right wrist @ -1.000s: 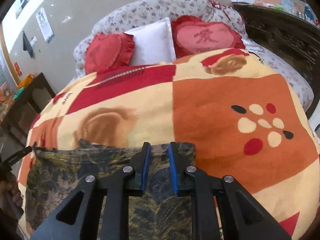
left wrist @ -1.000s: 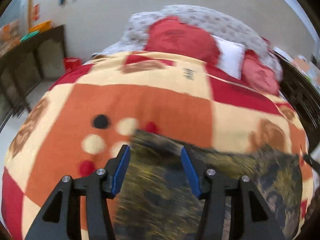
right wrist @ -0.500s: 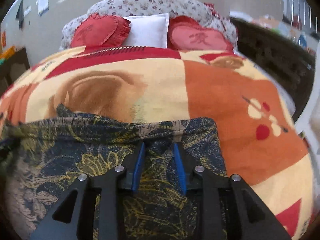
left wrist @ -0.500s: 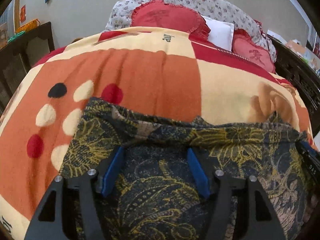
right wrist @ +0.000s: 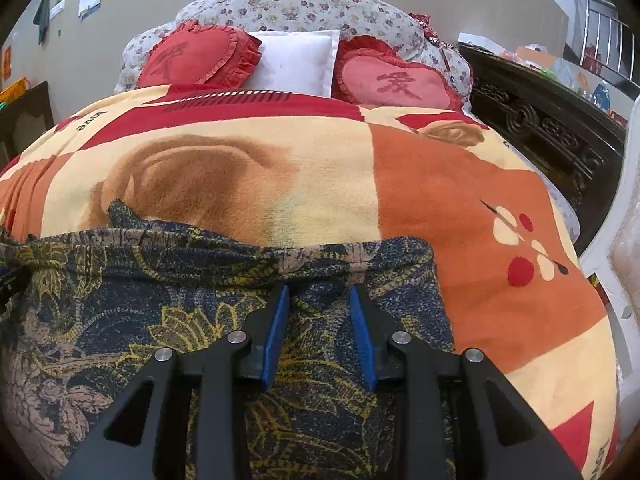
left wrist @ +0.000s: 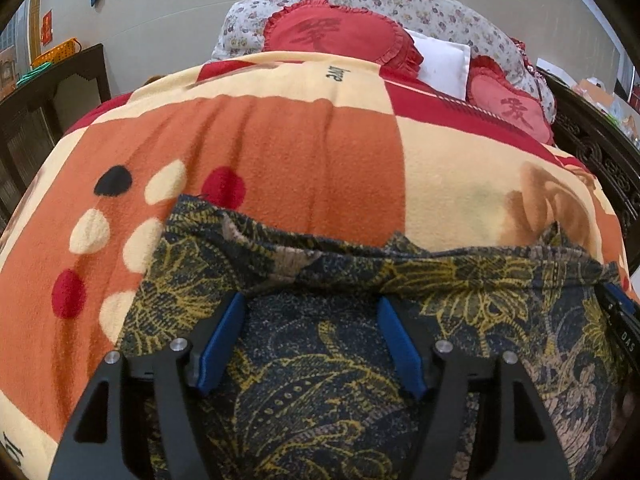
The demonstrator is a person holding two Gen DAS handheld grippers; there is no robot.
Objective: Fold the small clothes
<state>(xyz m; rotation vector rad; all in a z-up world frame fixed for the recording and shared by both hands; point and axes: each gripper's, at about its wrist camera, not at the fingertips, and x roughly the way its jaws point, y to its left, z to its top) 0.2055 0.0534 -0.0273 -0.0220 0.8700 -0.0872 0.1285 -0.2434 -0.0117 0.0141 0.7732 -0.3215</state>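
**Left wrist and right wrist views: dark garment spread on the blanket**

Left wrist view shows the left gripper (left wrist: 310,318) over the dark yellow-patterned garment (left wrist: 328,364), which lies flat on the orange, cream and red blanket (left wrist: 280,152). Its jaws have just been opening and now stand wide apart, cloth under the gap but nothing pinched. At the right edge the right gripper (left wrist: 620,320) barely shows.

Right wrist view shows the right gripper (right wrist: 318,304) near the garment's (right wrist: 120,312) folded far edge by its right corner. Its jaws have just been opening, parted a little, pads clear of the fabric. Only here does the white pillow (right wrist: 296,60) sit fully visible between the two red heart cushions (right wrist: 196,58), with a white chair (right wrist: 624,240) at right.
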